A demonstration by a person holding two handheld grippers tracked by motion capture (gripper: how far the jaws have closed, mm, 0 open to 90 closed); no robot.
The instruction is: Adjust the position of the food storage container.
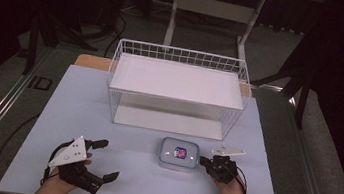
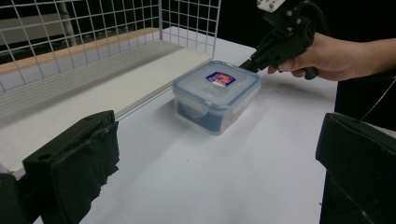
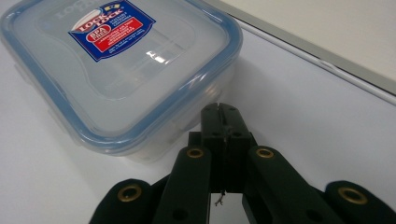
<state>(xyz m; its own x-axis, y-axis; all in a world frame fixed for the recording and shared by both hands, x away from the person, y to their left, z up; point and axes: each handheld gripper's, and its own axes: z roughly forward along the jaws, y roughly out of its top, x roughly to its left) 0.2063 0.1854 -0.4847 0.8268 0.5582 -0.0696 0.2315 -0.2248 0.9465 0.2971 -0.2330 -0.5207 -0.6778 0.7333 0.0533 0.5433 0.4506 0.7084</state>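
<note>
A clear plastic food box [image 1: 179, 154] with a blue-rimmed lid and a red and blue label sits on the pale table, in front of the wire basket. In the left gripper view the food box [image 2: 217, 93] lies ahead of my jaws; in the right gripper view the food box [image 3: 116, 70] is just beyond my tips. My right gripper [image 1: 203, 160] is shut with nothing between its jaws, its tip right at the box's right side; whether it touches is unclear. The right gripper [image 3: 221, 112] shows its jaws pressed together. My left gripper [image 1: 105, 160] stands open at the table's front left, empty.
A white wire basket [image 1: 177, 88] with a flat white shelf stands at the back middle of the table [image 1: 82, 115]. Beyond the far edge is a dark floor with stand legs and cables.
</note>
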